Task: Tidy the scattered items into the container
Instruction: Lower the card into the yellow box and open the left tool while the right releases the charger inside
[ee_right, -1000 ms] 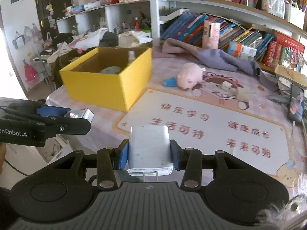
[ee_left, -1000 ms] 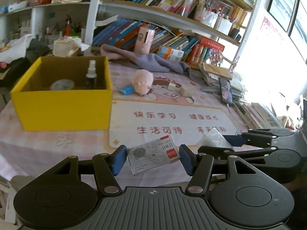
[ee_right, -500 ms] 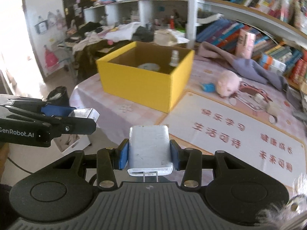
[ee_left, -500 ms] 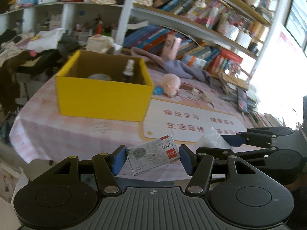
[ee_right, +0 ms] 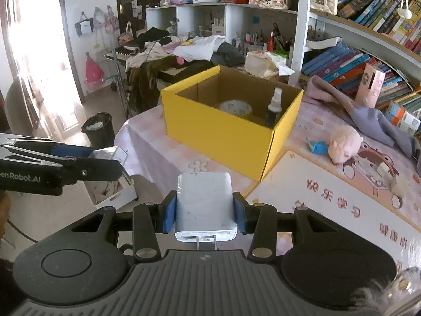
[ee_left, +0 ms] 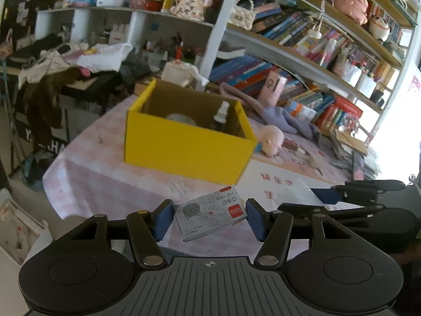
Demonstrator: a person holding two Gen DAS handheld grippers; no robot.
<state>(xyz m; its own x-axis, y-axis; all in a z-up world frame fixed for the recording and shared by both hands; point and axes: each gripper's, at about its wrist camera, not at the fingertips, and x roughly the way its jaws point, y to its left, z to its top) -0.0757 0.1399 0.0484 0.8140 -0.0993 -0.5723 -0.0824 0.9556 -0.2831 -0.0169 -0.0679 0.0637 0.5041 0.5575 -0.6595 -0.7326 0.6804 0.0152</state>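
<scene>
My left gripper (ee_left: pixel 209 217) is shut on a small grey staple box (ee_left: pixel 210 216) with a cat drawing and a red label, held in the air short of the table. My right gripper (ee_right: pixel 204 208) is shut on a white plug charger (ee_right: pixel 204 206), its prongs toward the camera. Ahead on the pink-clothed table stands the open yellow box (ee_left: pixel 184 152) (ee_right: pixel 226 134), with a spray bottle (ee_right: pixel 275 108) and a tape roll (ee_right: pixel 235 106) inside. Each gripper shows in the other's view: the right one (ee_left: pixel 331 196) beside me, the left one (ee_right: pixel 110 158) with the staple box.
A pink plush pig (ee_right: pixel 344 144), a blue clip (ee_right: pixel 318 147) and small erasers (ee_right: pixel 382 168) lie on the printed mat (ee_right: pixel 329 200) right of the box. A grey cloth (ee_right: pixel 368 115) and bookshelves (ee_left: pixel 302 60) stand behind. A black bin (ee_right: pixel 98 131) sits on the floor at left.
Both grippers have swung leftward and pulled back with their loads; the yellow box has shifted from left to the centre of both views, and the table's left edge and floor now show.
</scene>
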